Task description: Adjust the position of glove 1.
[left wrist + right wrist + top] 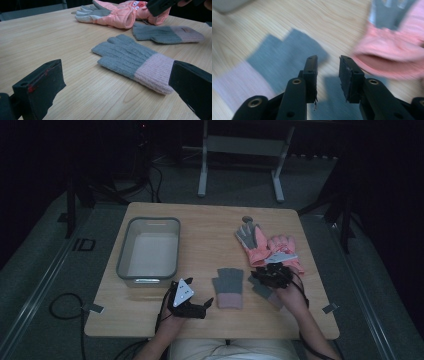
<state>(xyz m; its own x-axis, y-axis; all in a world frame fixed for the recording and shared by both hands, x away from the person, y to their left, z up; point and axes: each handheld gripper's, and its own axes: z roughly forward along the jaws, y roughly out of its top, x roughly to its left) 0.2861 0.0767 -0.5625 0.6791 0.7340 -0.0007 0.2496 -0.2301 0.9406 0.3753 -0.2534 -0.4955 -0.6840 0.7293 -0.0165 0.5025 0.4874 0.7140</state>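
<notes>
Two grey knit gloves with pink cuffs lie flat near the table's front: one (228, 286) (132, 60) in the middle, the other (265, 291) (167, 33) to its right. A pair of pink padded gloves (267, 247) (112, 13) (392, 52) lies behind them. My left gripper (206, 305) (115, 82) rests low on the wood, open wide and facing the middle glove's cuff without touching it. My right gripper (270, 274) (327, 65) hovers over the right grey glove, just short of the pink pair, its jaws apart with nothing between them. A blurred grey glove (282, 55) lies left of those jaws.
A grey plastic bin (121, 255) stands on the left half of the wooden table (210, 230). A small dark round thing (247, 219) sits behind the pink gloves. Dark floor, cables and a metal stand (240, 165) surround the table.
</notes>
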